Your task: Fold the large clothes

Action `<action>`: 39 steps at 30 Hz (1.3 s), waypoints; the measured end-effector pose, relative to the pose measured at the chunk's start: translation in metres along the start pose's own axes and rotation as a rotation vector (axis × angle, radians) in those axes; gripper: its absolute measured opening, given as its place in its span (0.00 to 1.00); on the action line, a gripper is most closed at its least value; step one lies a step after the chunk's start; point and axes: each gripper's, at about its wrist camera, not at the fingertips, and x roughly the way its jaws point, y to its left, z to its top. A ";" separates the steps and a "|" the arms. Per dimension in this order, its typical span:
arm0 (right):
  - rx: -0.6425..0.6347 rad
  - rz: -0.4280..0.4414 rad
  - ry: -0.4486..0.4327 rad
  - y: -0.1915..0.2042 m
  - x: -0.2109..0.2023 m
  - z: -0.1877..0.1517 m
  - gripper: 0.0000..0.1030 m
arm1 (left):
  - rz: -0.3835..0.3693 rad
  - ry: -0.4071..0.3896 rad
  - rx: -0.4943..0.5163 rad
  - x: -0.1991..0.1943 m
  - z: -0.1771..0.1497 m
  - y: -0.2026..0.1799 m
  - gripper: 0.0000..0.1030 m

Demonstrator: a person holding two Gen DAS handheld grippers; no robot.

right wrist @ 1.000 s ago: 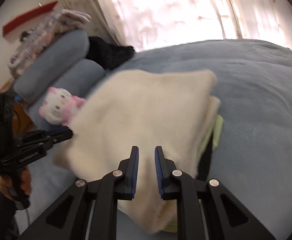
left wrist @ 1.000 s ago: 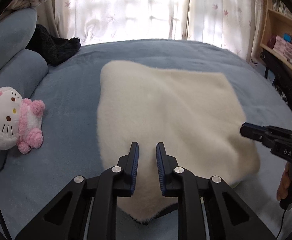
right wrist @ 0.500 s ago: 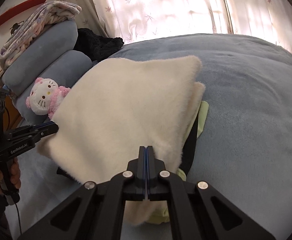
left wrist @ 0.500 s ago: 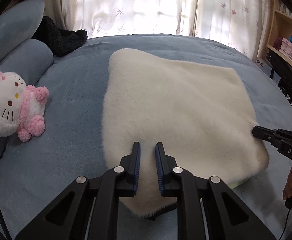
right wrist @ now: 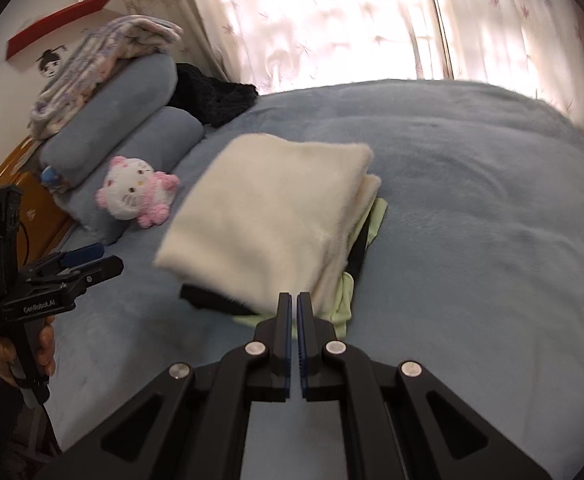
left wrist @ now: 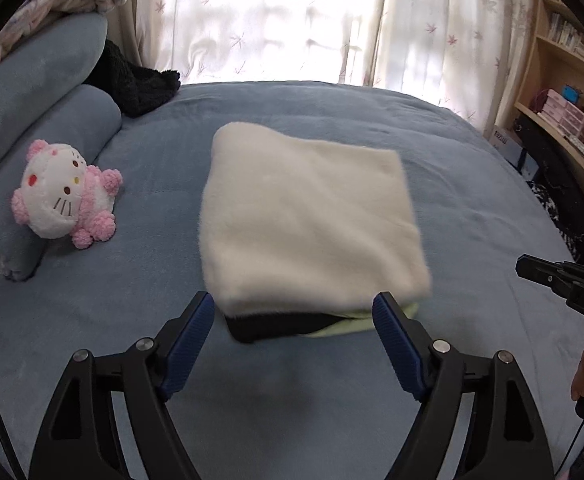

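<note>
Both claws have pulled back off the cream fleece [left wrist: 312, 220], left claw [left wrist: 294, 342] now spread, right claw [right wrist: 294, 314] pressed together empty, folded bundle resting mid-bed [left wrist: 332, 108], looks nearly finished.

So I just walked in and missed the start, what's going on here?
A person is folding clothes on the bed with handheld tongs. The cream fleece garment lies folded atop black and green layers. Neither tool holds it: the left tongs are wide open in front of it, the right tongs nearly closed on nothing.
</note>
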 end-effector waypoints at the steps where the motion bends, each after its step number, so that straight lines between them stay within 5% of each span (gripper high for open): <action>1: -0.007 -0.005 -0.002 0.003 -0.012 -0.002 0.02 | 0.001 -0.002 0.000 -0.011 -0.002 -0.004 0.83; 10: -0.003 -0.002 0.040 0.016 -0.116 -0.027 0.03 | -0.013 -0.021 0.021 -0.109 -0.028 -0.048 0.90; 16: -0.023 -0.019 -0.012 0.017 -0.192 -0.052 0.04 | -0.027 -0.027 0.038 -0.159 -0.048 -0.071 0.91; 19: -0.022 -0.036 -0.025 0.015 -0.214 -0.067 0.27 | -0.042 -0.029 0.032 -0.174 -0.063 -0.085 0.98; 21: -0.029 -0.059 -0.037 0.014 -0.225 -0.085 0.58 | -0.067 -0.022 0.024 -0.181 -0.076 -0.097 0.99; 23: -0.021 -0.067 -0.041 0.013 -0.231 -0.104 0.65 | -0.074 -0.015 0.008 -0.185 -0.089 -0.108 0.99; 27: 0.020 -0.080 -0.041 0.006 -0.235 -0.141 0.65 | -0.082 0.006 -0.055 -0.186 -0.126 -0.128 0.99; 32: 0.114 -0.088 -0.040 -0.005 -0.233 -0.187 0.65 | 0.058 0.017 -0.077 -0.182 -0.170 -0.156 0.99; 39: 0.181 -0.112 -0.047 -0.010 -0.231 -0.223 0.65 | 0.086 0.035 -0.082 -0.178 -0.212 -0.190 0.99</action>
